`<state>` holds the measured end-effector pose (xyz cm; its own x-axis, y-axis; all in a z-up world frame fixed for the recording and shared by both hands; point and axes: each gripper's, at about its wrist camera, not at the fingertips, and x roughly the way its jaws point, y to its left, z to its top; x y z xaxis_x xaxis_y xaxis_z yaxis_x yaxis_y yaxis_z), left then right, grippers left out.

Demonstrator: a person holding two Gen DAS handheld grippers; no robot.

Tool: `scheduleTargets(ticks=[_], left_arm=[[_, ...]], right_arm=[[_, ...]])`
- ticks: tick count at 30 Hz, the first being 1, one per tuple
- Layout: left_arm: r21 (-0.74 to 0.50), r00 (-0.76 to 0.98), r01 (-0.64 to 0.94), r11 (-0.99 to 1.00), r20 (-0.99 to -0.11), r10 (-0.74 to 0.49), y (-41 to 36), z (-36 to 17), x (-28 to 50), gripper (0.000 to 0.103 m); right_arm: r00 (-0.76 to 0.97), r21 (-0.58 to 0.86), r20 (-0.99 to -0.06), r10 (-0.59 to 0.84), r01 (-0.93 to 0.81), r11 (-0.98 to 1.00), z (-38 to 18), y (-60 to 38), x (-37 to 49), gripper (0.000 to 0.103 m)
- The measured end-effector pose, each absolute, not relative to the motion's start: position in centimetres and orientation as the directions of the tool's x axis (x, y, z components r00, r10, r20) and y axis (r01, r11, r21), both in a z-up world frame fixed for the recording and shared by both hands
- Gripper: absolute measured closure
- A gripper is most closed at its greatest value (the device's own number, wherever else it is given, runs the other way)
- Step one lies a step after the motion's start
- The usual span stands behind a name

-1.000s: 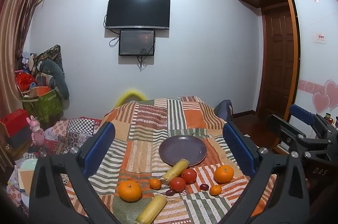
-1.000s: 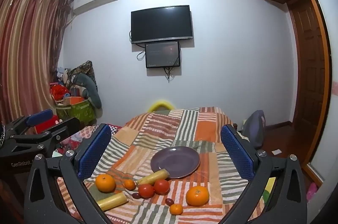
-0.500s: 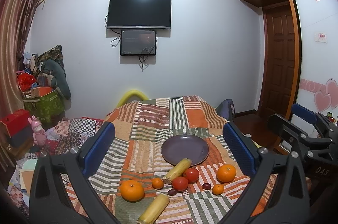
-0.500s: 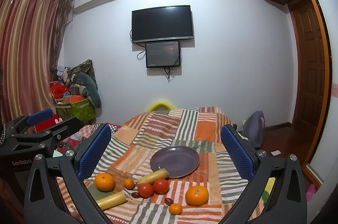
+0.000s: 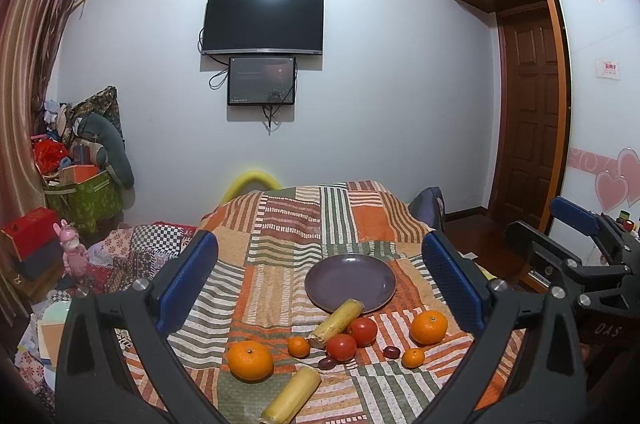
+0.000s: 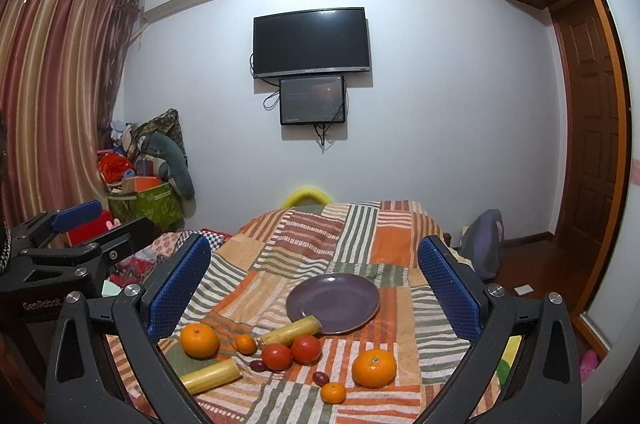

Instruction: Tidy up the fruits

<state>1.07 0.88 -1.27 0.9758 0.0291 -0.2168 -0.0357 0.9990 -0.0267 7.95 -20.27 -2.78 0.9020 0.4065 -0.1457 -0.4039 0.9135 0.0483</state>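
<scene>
Patchwork-covered table (image 5: 320, 224) with fruit and a plate

On the striped cloth lie a purple plate (image 5: 350, 282), two large oranges (image 5: 250, 360) (image 5: 429, 326), two small ones (image 5: 298, 346) (image 5: 413, 358), two tomatoes (image 5: 362, 331) touching each other, two dark grapes (image 5: 391, 352) and two yellow cylinders: one (image 5: 336, 318) with its far end at the plate's near rim, the other (image 5: 291, 394) nearest the camera

You had even, soft indoor light from overhead, bright on the white wall (image 5: 380, 63) and dimmer toward the curtain (image 6: 52, 83). Shadows under the fruit were faint. The television (image 5: 262, 21) carried slight glare. Both fisheye views bent straight lines and vignetted black at the corners. Focus was sharp throughout, without motion blur.
</scene>
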Motion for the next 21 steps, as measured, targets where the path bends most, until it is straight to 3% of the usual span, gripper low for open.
scheduleTargets(ticks=[14,17,18,21], left_arm=[[-0.031,0.971,0.007,0.999,-0.237,-0.014,0.7,-1.9,2.1,0.000],[-0.026,0.967,0.009,1.000,-0.253,-0.015,0.7,-2.4,2.7,0.013],[-0.023,0.963,0.013,1.000,-0.269,-0.019,0.8,-2.5,3.2,0.018],[-0.035,0.951,0.021,0.999,-0.309,-0.031,1.3,-3.2,4.3,0.021]], right_arm=[[0.898,0.035,-0.157,0.410,-0.410,0.911,-2.7,-20.2,8.6,0.000],[0.896,0.039,-0.155,0.417,-0.416,0.909,-3.0,-20.2,9.0,0.000],[0.893,0.047,-0.164,0.419,-0.417,0.908,-3.2,-20.3,9.1,0.004],[0.875,0.054,-0.228,0.427,-0.426,0.903,-3.7,-20.4,10.1,0.018]])
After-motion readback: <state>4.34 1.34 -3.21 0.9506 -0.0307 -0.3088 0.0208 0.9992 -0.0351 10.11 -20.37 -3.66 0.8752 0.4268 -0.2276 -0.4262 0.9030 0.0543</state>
